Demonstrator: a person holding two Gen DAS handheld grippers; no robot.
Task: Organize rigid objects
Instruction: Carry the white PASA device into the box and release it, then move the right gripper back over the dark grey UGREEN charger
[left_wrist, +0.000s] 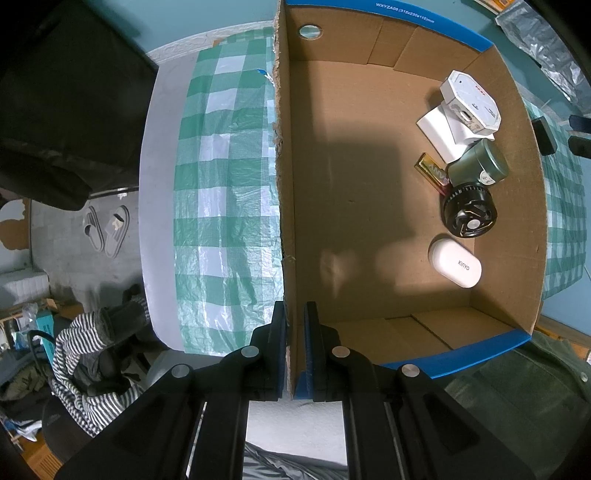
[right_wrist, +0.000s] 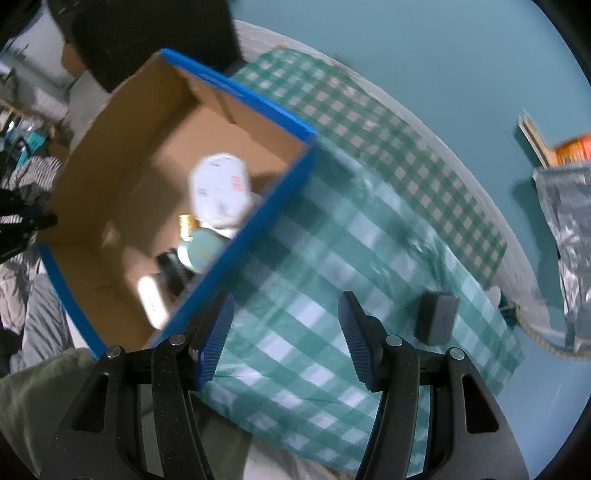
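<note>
While the left gripper clamps the near end of the cardboard box's left wall between its closed jaws, the right gripper hangs above the green checked tablecloth just right of the box, its jaws parted with nothing between them. Inside the box, a cluster of items lies along the right wall: a white octagonal box resting on a white block at the far end, then a gold bar-shaped pack, a dark green jar, a black round fan and, nearest, a white oval case. The rest of the box floor is bare cardboard. A dark grey block sits alone on the cloth to the right of the right gripper, well apart from the box. The right wrist view is blurred.
</note>
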